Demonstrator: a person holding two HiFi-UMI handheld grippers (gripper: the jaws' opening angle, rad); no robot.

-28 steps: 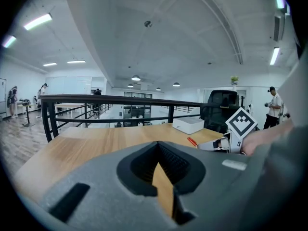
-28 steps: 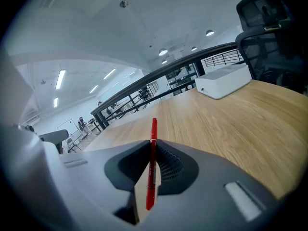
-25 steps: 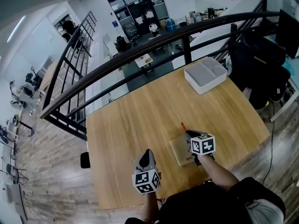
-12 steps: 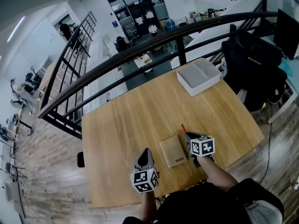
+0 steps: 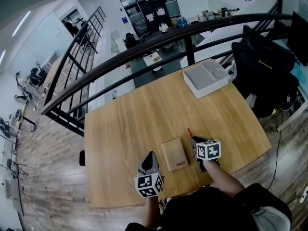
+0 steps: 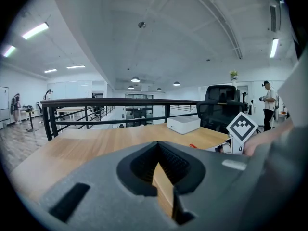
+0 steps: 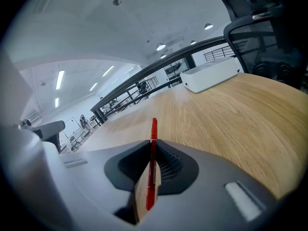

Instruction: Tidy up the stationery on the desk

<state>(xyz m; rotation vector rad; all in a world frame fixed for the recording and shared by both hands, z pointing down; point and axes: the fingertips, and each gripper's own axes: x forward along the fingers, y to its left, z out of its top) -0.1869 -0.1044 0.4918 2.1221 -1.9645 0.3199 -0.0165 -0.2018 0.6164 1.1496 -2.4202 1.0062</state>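
The right gripper (image 5: 194, 138) is clamped on a red pen (image 7: 153, 138). The pen runs along the line of the jaws and its tip pokes out beyond them, toward the far side of the desk (image 5: 139, 109). The gripper sits low over the near right part of the desk, just right of a brown notebook (image 5: 174, 154) that lies flat there. The left gripper (image 5: 151, 158) rests near the notebook's left side with its jaws pressed together on nothing; only a sliver of wood shows between them. The likely home for the pen is the white tray (image 5: 212, 89) at the far right corner, well apart from both grippers. To do this carry well, the grip should stay firm, since the pen is pinched along a thin line and could pivot or slide out if the squeeze eases. Lift enough to clear the desk, travel far and slightly right, and turn the pen so it lies along the tray's length. Bring it low inside the tray wall before letting the jaws part, so it drops short and does not bounce or roll out. The left gripper can stay by the notebook, well placed to take it afterwards.
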